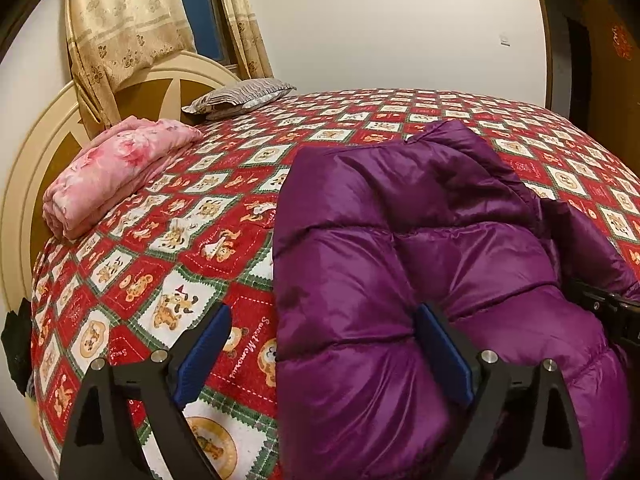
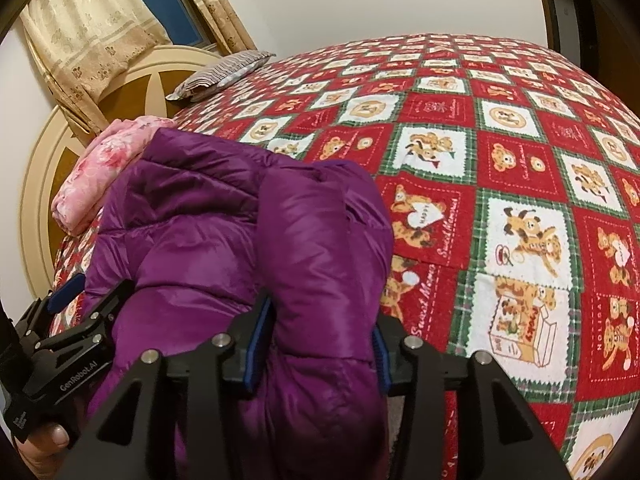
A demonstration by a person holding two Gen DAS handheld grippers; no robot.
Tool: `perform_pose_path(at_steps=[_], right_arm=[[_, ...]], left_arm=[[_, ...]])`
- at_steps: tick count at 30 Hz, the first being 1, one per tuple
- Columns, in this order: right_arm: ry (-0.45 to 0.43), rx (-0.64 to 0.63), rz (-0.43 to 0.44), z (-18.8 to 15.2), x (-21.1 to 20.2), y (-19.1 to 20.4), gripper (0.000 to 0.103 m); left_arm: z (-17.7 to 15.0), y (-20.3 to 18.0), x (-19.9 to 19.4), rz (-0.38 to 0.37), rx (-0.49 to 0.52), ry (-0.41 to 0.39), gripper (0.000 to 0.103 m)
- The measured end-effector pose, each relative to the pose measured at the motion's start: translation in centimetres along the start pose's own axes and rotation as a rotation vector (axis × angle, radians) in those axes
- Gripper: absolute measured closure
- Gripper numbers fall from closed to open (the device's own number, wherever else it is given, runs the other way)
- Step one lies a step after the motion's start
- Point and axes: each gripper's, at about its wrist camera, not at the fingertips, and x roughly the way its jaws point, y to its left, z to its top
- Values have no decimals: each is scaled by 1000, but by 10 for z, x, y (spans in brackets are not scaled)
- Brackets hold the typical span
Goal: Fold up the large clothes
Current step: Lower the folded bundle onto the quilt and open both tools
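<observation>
Lying folded on the bedspread, the purple jacket is bulging between the left gripper jaws, which are standing wide, left pad clear of it; the right gripper, half open at 6 o'clock, is straddling a jacket fold, grip uncertain.

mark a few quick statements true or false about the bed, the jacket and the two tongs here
1. The purple jacket lies on a red patterned bedspread. True.
2. The left tongs are clamped shut. False: they stand wide open, the jacket's edge between the fingers.
3. A folded pink blanket sits near the headboard. True.
4. The right tongs point at bare bedspread. False: a puffy fold of the jacket fills the gap between the fingers.
5. The striped pillow rests on the jacket. False: it lies apart, by the headboard.
</observation>
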Motion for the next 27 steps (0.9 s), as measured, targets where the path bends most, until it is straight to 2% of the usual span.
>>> perform_pose_path(at_steps=[19,21,23,25,27], right_arm=[[9,-11,-42,0,5,2,47],[16,-23,-61,1,-3,5,45],[10,-35,-65,2,-20,9,45],[-42,-55,-79,0,-56,15,39],[-89,-71,-79,-4,-87,21,36]], left_arm=[[0,4,1,-15,-6,19,8],[4,7,-10,7,9,24,8],[8,15,-37,24,-5,-17,8],[9,23,-75,26,-18,-74,8],[8,31,-108,37,-27,-98,8]])
